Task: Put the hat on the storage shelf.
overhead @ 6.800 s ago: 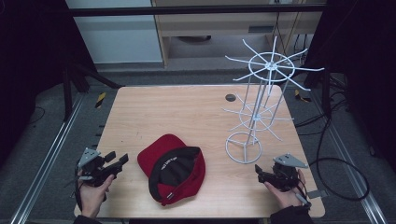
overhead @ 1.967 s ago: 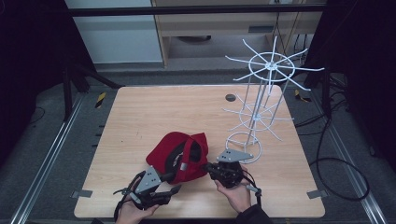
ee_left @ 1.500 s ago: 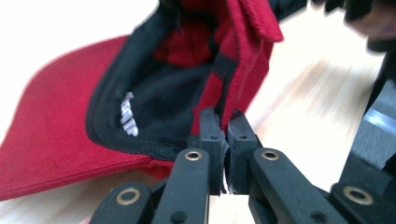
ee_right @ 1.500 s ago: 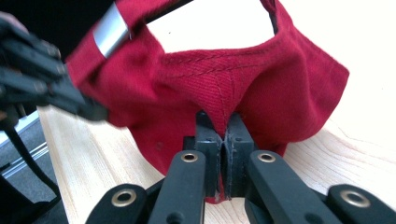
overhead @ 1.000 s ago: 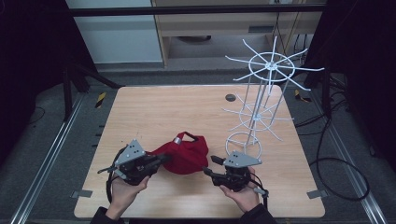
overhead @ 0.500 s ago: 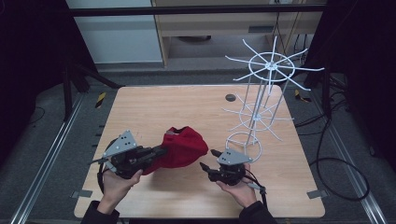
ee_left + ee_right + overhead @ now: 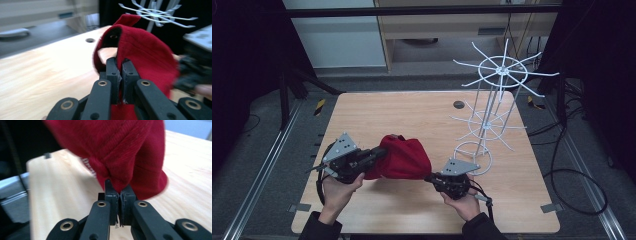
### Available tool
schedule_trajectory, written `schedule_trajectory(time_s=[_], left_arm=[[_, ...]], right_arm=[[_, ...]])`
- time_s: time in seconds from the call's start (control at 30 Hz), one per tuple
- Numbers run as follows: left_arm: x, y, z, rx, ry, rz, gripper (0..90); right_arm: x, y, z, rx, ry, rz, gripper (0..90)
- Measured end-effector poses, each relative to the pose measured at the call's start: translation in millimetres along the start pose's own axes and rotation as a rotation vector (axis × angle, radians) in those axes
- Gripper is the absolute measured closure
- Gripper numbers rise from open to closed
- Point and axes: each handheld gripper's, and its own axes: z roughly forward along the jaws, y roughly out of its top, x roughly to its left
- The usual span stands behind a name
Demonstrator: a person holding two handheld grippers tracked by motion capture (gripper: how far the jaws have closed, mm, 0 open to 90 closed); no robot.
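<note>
Cap [image 7: 404,157]: red – strung lengthwise between both grippers, centre frame.
Left gripper [image 7: 379,153]: clenched on cap's left edge.
Right gripper [image 7: 429,176]: just closed – pinching lower-right edge.
Rack [image 7: 492,107]: upper right, nearer right gripper.

This looks like a lab test bay: a bare wooden worktop [image 7: 412,107] stands on a grey floor with metal rails [image 7: 259,185] beside it, black curtains around it, cables [image 7: 572,175] right of it, and plain cabinets behind.
</note>
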Motion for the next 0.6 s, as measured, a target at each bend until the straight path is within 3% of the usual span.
schedule_trajectory(time_s=[0.07,0.2,0.33,0.5,0.6], left_arm=[[3.2,2.9,5.0,-0.003,0.056,0.004,84.9],[10.2,6.9,19.1,0.011,0.108,-0.012,84.8],[13.5,5.2,46.8,0.042,0.121,0.001,84.2],[9.4,6.5,74.5,0.062,0.120,0.025,83.1],[5.6,10.8,86.2,0.106,0.129,0.043,83.9]], right_arm=[[6.1,3.3,-0.3,-0.004,0.024,-0.003,87.8],[20.8,10.9,2.5,-0.013,0.075,-0.006,87.8],[29.2,13.9,6.2,-0.019,0.082,-0.005,87.8],[21.5,11.2,3.4,-0.035,0.057,0.052,87.8],[19.3,11.1,1.4,-0.042,0.069,0.077,87.8]])
